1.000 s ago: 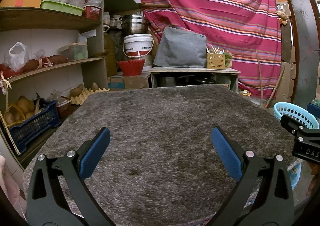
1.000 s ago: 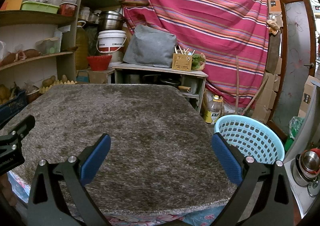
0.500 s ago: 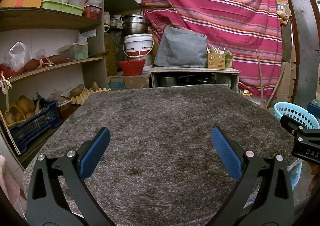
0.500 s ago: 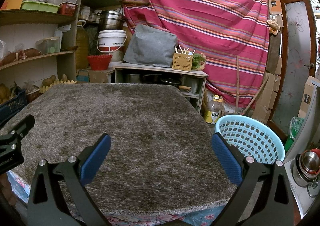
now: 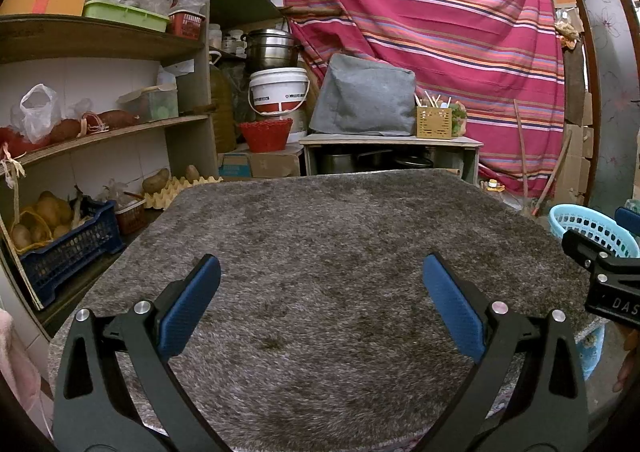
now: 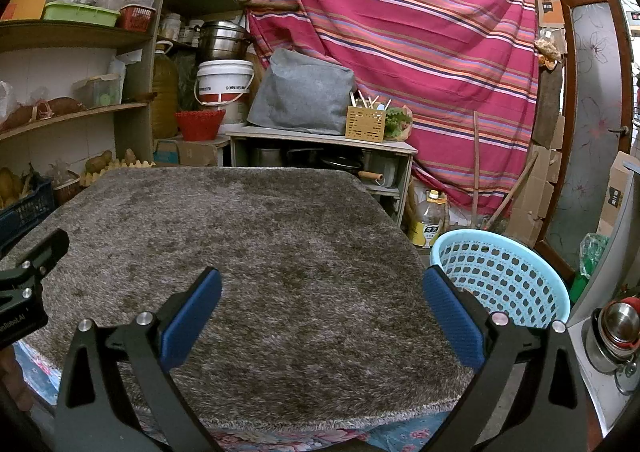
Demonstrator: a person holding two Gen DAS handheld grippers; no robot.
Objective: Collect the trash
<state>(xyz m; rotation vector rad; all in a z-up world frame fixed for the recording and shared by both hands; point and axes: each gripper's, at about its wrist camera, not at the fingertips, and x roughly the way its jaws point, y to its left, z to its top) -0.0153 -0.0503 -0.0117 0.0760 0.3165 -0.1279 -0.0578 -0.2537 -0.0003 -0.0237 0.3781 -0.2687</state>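
The rug covering the table shows no trash anywhere, so either collecting is finished or nothing has been laid out; I cannot tell which. The basket stands off the rug's right edge, seemingly empty. Left gripper and right gripper hover over the near edge, fingers spread, holding nothing.

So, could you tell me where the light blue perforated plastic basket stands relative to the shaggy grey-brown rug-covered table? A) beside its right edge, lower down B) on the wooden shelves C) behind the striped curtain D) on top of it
A: the light blue perforated plastic basket stands beside the right edge of the shaggy grey-brown rug-covered table, below its top.
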